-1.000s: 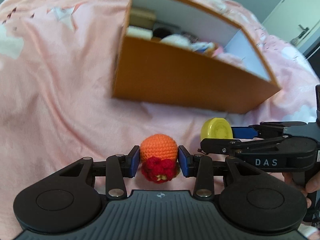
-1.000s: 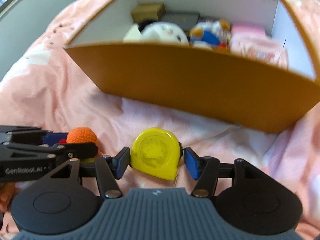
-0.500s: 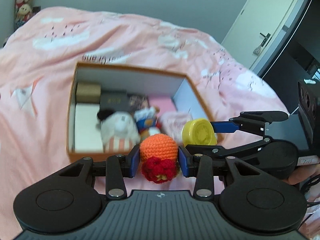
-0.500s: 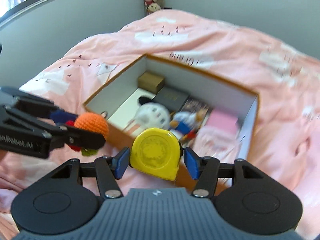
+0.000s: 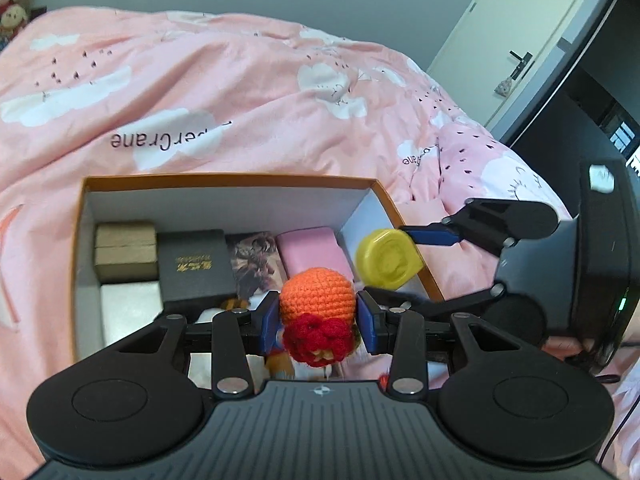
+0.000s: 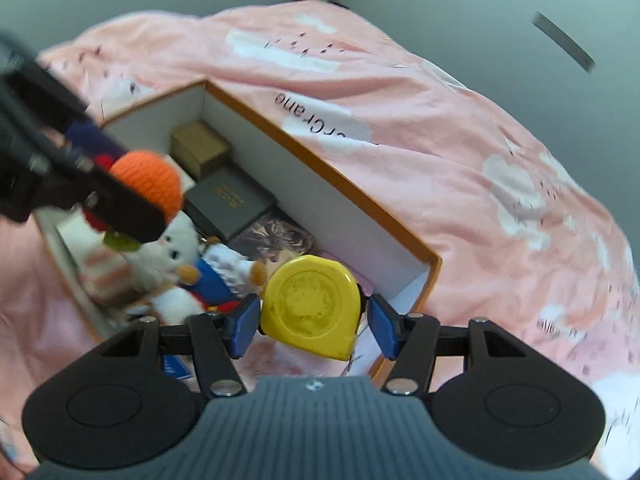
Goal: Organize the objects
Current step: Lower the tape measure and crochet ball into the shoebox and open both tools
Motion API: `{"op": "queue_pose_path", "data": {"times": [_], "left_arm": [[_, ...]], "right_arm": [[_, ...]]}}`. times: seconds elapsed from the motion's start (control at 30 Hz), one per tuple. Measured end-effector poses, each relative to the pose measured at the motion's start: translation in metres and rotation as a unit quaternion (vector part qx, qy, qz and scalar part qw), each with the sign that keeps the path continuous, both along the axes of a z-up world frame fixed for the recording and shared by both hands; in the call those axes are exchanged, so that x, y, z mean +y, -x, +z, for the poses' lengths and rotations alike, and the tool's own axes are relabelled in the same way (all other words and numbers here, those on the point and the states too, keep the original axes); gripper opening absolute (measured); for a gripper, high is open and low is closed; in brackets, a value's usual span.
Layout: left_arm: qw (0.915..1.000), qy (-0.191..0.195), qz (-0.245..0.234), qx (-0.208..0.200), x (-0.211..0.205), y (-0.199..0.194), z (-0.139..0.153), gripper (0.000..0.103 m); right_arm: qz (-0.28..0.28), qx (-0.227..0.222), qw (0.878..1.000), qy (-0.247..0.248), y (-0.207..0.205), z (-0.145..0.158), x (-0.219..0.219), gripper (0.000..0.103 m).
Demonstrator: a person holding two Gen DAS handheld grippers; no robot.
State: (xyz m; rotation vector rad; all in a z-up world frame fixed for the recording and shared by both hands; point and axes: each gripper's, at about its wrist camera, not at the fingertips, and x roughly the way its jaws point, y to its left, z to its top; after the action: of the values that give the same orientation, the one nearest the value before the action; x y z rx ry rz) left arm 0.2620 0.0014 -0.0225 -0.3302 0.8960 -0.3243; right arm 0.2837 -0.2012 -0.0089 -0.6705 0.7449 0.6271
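Left gripper (image 5: 318, 318) fingers clamp crochet toy (image 5: 317, 308); right gripper (image 6: 311, 322) fingers clamp yellow tape measure (image 6: 311, 305). Both held above the orange box (image 5: 224, 179).

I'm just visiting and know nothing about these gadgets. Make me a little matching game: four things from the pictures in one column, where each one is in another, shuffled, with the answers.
Things:
1. crochet ball
2. yellow tape measure
3. black box with gold lettering
4. plush toy in blue

Places:
A. lying among the things in the orange box
B. clamped in the right gripper
C. lying flat beside the brown carton
D. clamped in the left gripper

Pairs: 1-D, 2-B, 3-C, 4-A
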Motion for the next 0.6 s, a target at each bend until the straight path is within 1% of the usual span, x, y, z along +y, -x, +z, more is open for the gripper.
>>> {"op": "queue_pose_path", "data": {"times": [0.1, 0.23, 0.43, 0.6], "left_arm": [[1.0, 0.002, 0.003, 0.006, 0.001, -0.018, -0.007, 0.045], [0.9996, 0.006, 0.009, 0.025, 0.003, -0.04, -0.02, 0.045], [0.9988, 0.006, 0.012, 0.047, 0.005, -0.065, -0.039, 0.045], [0.9983, 0.012, 0.015, 0.055, 0.008, -0.078, -0.048, 0.045]], "right_arm": [[0.016, 0.004, 1.0, 0.016, -0.018, -0.011, 0.008, 0.061], [0.015, 0.018, 0.999, 0.028, -0.043, -0.024, 0.017, 0.061], [0.02, 0.05, 0.998, 0.033, -0.067, -0.042, 0.025, 0.061], [0.025, 0.072, 0.997, 0.034, -0.081, -0.052, 0.029, 0.061]]}}
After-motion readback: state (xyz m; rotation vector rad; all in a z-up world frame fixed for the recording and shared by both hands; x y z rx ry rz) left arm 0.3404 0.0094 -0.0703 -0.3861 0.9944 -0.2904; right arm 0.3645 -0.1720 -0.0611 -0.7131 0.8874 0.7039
